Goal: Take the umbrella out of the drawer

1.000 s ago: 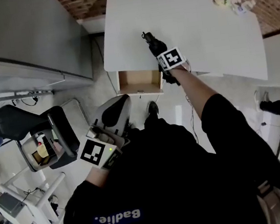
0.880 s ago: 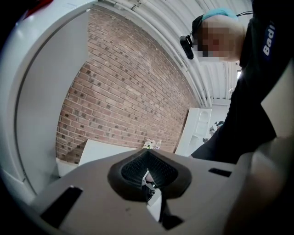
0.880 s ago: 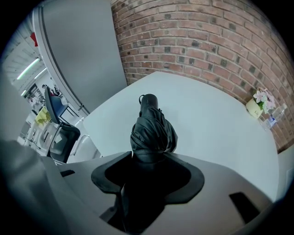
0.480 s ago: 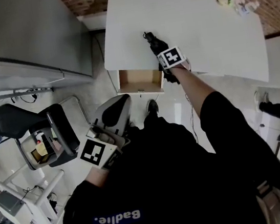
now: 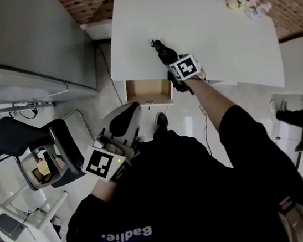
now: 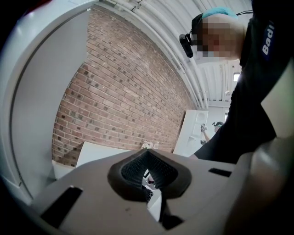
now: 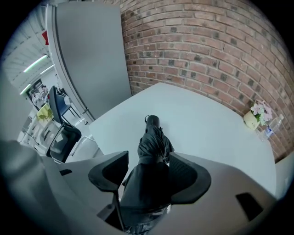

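The folded black umbrella (image 7: pixel 154 140) lies on the white worktop (image 5: pixel 211 25), above the open wooden drawer (image 5: pixel 148 90). The right tool (image 7: pixel 148 173) straddles it; its jaws have just been opening and stand wide, no longer gripping. The left tool (image 6: pixel 148 176) is pinched narrow, with nothing in it.

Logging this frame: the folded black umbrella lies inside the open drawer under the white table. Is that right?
Not quite. The umbrella lies on top of the white table, not inside the drawer, which does stand open under the table. The right gripper view shows it best.
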Demonstrator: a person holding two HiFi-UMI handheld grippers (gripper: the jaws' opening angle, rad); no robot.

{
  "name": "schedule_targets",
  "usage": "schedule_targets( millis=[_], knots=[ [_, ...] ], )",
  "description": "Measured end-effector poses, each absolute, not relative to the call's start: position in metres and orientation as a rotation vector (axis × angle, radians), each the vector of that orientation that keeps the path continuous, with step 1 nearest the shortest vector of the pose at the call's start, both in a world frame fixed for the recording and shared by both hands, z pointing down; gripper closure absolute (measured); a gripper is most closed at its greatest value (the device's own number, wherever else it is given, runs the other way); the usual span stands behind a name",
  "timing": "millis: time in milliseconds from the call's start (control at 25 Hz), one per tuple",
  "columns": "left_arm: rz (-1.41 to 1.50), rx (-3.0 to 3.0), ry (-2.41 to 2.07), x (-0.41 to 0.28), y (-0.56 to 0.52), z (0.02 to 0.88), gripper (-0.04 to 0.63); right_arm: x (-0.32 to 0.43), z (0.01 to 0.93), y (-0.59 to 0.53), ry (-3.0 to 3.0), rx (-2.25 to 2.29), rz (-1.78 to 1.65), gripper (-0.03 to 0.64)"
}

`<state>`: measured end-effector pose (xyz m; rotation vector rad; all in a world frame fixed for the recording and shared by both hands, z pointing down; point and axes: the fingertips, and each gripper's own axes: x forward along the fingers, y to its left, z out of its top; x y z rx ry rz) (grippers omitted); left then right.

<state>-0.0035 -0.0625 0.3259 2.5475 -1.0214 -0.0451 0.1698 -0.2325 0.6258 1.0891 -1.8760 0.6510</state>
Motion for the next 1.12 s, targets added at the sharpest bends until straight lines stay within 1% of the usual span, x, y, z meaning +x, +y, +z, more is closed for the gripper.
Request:
schedule_targets(
  millis=[200,520,560,640,840,1000,1120],
  knots=[
    [-0.066,2.577,-1.001,-0.006,-0.056,0.317,0.597,0.165,0.594,-0.219,-1.938,1.112,0.590,0.342],
    [-0.097,2.619,-0.952,-0.012,-0.041,0.308,0.597,0.145,0.535,-0.187,-2.119,1.174,0.623,0.347],
    [-0.097,2.626,-0.944,-0.011,-0.039,0.308,0.597,0.143,0.528,-0.182,-2.139,1.178,0.620,0.359],
    [-0.097,2.647,-0.931,-0.009,-0.036,0.305,0.597,0.142,0.518,-0.172,-2.168,1.187,0.609,0.422],
    [-0.096,2.672,-0.911,-0.009,-0.026,0.302,0.597,0.136,0.493,-0.142,-2.243,1.199,0.601,0.514],
    [-0.098,2.678,-0.897,-0.012,-0.019,0.301,0.597,0.125,0.477,-0.115,-2.308,1.165,0.577,0.561],
    [-0.092,2.677,-0.889,-0.015,-0.016,0.301,0.597,0.115,0.466,-0.095,-2.352,1.126,0.564,0.574]
  ],
)
